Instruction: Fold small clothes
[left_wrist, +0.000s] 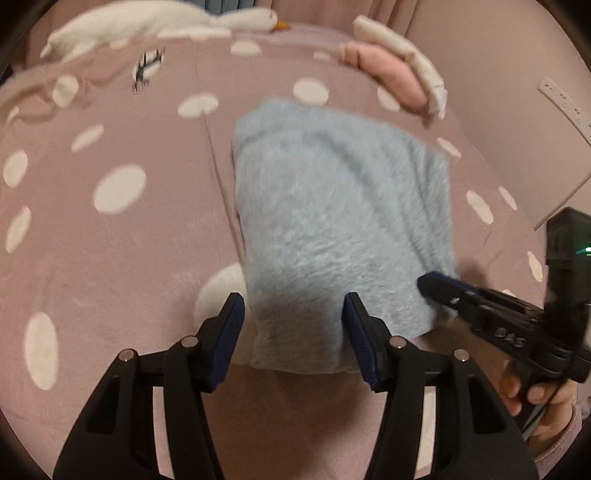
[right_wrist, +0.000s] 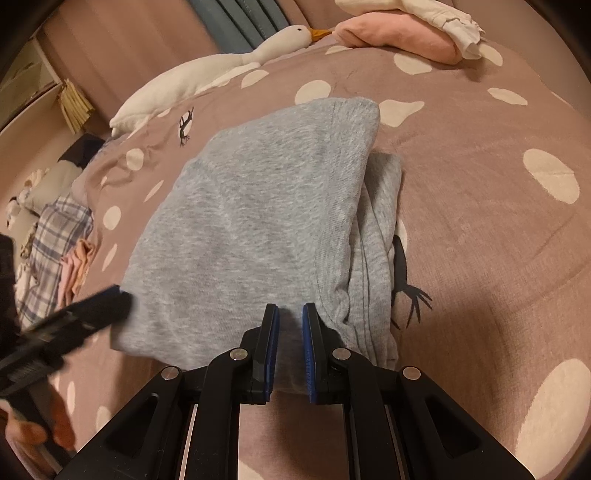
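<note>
Between the left claw's (left_wrist: 293, 325) spread fingers lies the folded grey garment (left_wrist: 332, 206); right claw (right_wrist: 290, 345) pinches its edge.

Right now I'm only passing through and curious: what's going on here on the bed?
A person is folding a small grey garment on a pink polka-dot bedspread, with a handheld gripper in each hand. The garment already lies folded over into a compact shape. The left gripper is open, its fingers straddling the near edge. The right gripper sits at the near right corner with a narrow gap between its fingers; whether it pinches fabric is unclear. Folded pink and white clothes lie farther back, beside a plush goose.
</note>
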